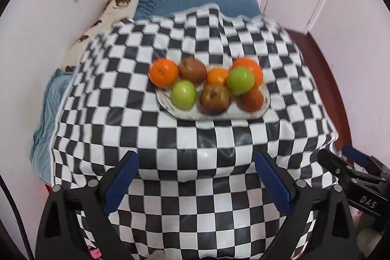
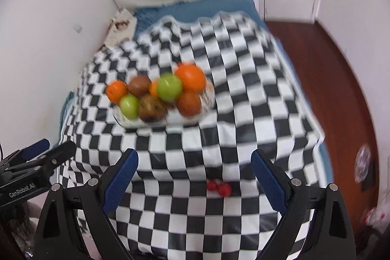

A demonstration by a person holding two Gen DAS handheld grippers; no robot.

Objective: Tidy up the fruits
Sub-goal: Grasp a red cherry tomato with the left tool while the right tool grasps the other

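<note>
Eight round fruits, orange, green and brownish-red, sit piled on a white oval plate [image 1: 243, 113] on the black-and-white checkered cloth [image 1: 195, 187] over the bed. Left tongs [image 1: 196, 182] and right tongs [image 2: 195, 179] both hang wide open, empty, well short of it. Two small red berries [image 2: 219, 188] lie nearer.

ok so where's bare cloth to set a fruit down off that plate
Bare checkered cloth lies between the plate and the left tool, and left of the plate toward the blue blanket. Two small red fruits sit near the right tool. The plate itself is crowded.
</note>
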